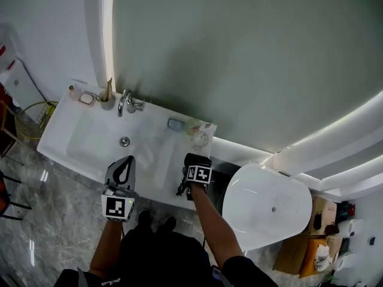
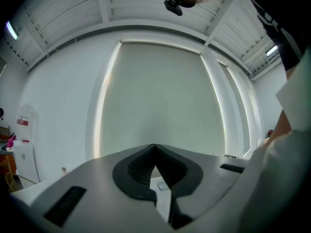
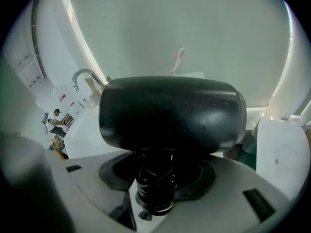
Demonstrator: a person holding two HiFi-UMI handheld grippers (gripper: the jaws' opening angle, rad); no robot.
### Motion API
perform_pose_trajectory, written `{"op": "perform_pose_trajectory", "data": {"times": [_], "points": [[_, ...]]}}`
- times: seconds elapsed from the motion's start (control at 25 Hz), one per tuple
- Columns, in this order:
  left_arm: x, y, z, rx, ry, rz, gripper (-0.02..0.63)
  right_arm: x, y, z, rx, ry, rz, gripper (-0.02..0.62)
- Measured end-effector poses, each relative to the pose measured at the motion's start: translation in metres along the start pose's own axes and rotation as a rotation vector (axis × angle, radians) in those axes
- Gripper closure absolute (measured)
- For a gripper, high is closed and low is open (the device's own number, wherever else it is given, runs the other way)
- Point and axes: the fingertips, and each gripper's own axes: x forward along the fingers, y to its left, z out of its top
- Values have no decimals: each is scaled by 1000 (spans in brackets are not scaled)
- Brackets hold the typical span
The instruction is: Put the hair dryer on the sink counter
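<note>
The black hair dryer (image 3: pixel 170 113) fills the right gripper view, with its barrel lying crosswise and its ribbed handle (image 3: pixel 154 188) standing between the jaws. My right gripper (image 1: pixel 196 162) is shut on that handle and holds the dryer over the right part of the white sink counter (image 1: pixel 160 163), near its front edge. A black cord (image 1: pixel 179 189) hangs below it. My left gripper (image 1: pixel 124 171) hovers over the front rim of the basin (image 1: pixel 99 145), shut and empty, its tips meeting in the left gripper view (image 2: pixel 155 148).
A chrome faucet (image 1: pixel 126 102), a cup with brushes (image 1: pixel 108 100) and a soap dish (image 1: pixel 87 98) line the back of the counter. A small blue item (image 1: pixel 176 124) and a round dish (image 1: pixel 200 138) sit at back right. A white toilet (image 1: pixel 266 205) stands to the right.
</note>
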Motion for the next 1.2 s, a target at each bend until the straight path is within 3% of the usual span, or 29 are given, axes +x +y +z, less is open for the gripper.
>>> {"op": "perform_pose_trajectory", "data": {"times": [0.32, 0.68, 1.2], "points": [[9, 2, 4, -19, -1, 0, 583, 35, -6, 2, 27, 170, -30, 387], [11, -10, -4, -10, 35, -23, 583, 58, -23, -1, 125, 272, -52, 385], [13, -29, -5, -15, 54, -23, 583, 78, -25, -6, 59, 356, -118, 377]]}}
